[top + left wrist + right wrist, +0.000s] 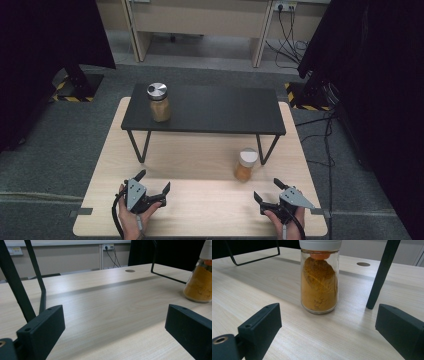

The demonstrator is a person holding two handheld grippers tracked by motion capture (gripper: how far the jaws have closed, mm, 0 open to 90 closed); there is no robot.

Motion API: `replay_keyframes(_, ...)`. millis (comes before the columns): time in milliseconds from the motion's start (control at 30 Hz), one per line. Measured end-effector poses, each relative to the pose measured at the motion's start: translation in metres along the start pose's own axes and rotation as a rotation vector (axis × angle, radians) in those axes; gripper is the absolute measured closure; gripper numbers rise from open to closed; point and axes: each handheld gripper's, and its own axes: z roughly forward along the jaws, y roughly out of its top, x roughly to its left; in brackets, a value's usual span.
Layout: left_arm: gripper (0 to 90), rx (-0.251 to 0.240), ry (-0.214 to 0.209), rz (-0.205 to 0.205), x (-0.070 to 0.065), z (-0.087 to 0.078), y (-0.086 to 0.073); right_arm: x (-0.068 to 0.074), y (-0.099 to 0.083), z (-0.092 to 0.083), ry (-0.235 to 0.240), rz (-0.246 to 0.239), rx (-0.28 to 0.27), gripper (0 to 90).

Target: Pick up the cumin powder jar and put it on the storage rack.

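Observation:
A glass jar of orange powder with a white lid (245,165) stands on the wooden table, in front of the black shelf's right leg; it fills the middle of the right gripper view (319,282) and shows at the right edge of the left gripper view (200,277). A second jar with a silver lid (159,102) holds tan powder and stands on the shelf top's left end. My left gripper (153,184) rests open at the near left. My right gripper (269,190) is open at the near right, a short way before the white-lidded jar. Nothing sits between either pair of jaws.
The low black shelf (220,107) on thin metal legs (382,272) spans the far half of the table (200,205). Beyond it are grey carpet, a desk, wall sockets and trailing cables (290,30). Black curtains hang on both sides.

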Motion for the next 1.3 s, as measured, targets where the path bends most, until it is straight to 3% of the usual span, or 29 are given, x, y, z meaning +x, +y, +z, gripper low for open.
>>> replay_keyframes(300,2.0,0.02,-0.005,-0.011,0.001,0.002,-0.002,0.001,0.0,0.0,-0.002,-0.005,0.0,6.8)
replay_keyframes(667,2.5,0.131,0.006,-0.043,0.003,0.006,0.012,0.002,0.0,0.0,-0.002,-0.011,0.002,6.8)
replay_keyframes(1300,2.6,0.132,0.016,-0.037,0.001,0.007,0.012,0.003,0.001,0.001,-0.003,-0.024,0.006,6.8)
